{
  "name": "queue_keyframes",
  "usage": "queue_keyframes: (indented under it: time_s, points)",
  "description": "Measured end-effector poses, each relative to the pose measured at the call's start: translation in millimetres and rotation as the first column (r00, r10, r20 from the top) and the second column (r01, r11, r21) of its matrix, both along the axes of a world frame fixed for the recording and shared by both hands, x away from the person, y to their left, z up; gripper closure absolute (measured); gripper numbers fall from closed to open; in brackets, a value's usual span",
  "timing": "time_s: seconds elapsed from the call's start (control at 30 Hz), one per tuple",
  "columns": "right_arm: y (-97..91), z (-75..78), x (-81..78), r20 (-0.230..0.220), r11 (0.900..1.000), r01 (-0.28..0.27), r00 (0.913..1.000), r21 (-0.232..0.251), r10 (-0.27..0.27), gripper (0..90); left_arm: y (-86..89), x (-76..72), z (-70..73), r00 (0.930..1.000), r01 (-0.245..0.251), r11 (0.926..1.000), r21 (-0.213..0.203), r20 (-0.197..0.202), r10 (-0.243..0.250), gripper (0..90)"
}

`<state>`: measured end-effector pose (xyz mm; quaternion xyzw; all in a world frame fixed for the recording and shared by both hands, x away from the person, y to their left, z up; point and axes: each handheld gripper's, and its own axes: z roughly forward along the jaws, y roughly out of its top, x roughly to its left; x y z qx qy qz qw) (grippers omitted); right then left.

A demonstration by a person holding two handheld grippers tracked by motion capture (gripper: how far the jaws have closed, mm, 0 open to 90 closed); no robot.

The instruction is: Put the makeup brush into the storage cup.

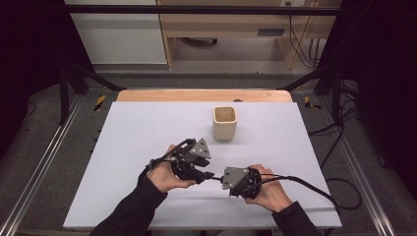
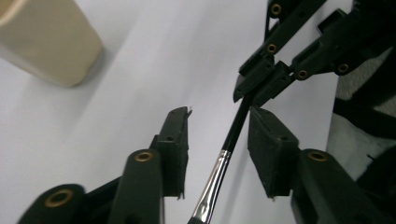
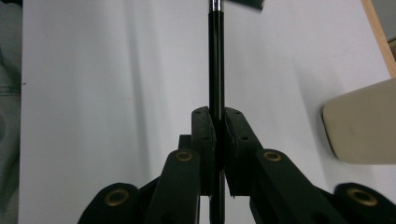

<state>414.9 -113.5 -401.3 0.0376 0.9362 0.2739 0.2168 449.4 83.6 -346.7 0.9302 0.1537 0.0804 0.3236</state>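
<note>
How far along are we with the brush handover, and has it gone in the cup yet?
Done: the right tool is shut on the black handle of the paintbrush, and the left tool stands open around the ferrule, pads clear of it. In hand: the brush is held above the table by the right tool alone. Left: the beige cup stands upright and apart, looking empty; nothing is in it yet.

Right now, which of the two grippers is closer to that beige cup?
Left. The left gripper sits just in front of the cup, slightly to its left; the right gripper, clamped on the paintbrush, is farther toward the person.
</note>
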Motion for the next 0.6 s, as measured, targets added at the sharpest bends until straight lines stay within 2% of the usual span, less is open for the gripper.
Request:
queue_keyframes:
  time_s: [0.1, 0.2, 0.27, 0.3, 0.37, 0.43, 0.6]
  points:
    - [-2.3, -0.6, 2.0, -0.006, 0.9999, 0.013, 0.9999, 0.004, -0.013, 83.9, 8.8, 0.3, 2.1, 0.9988, -0.042, 0.9987, -0.029, 0.022, 0.042, 50.1]
    - [-4.8, -1.7, 3.5, -0.006, 0.9994, 0.031, 0.9995, 0.015, -0.031, 83.9, 18.9, 1.0, 3.5, 0.9973, -0.067, 0.9959, -0.061, 0.026, 0.068, 46.1]
    - [-7.3, -1.9, 4.6, -0.008, 0.9993, 0.032, 0.9994, 0.021, -0.032, 83.9, 25.3, -0.2, 3.1, 0.9936, -0.105, 0.9889, -0.105, 0.031, 0.109, 42.1]
    - [-8.8, -1.4, 4.6, -0.023, 0.9990, 0.042, 0.9989, 0.018, -0.042, 83.9, 28.4, -0.4, 3.2, 0.9920, -0.117, 0.9859, -0.120, 0.033, 0.122, 39.0]
    - [-11.3, -2.1, 5.8, -0.012, 0.9983, 0.053, 0.9985, 0.026, -0.053, 83.9, 33.4, -1.5, 2.4, 0.9886, -0.139, 0.9793, -0.148, 0.038, 0.146, 35.4]
    - [-13.3, -2.6, 6.4, -0.019, 0.9972, 0.065, 0.9978, 0.038, -0.064, 83.9, 39.1, -3.7, 0.1, 0.9835, -0.167, 0.9678, -0.188, 0.036, 0.177, 31.7]
    - [-20.1, -5.4, 7.9, -0.030, 0.9931, 0.101, 0.9946, 0.060, -0.099, 83.9, 51.5, -7.3, -5.7, 0.9724, -0.216, 0.9439, -0.250, 0.033, 0.231, 23.5]
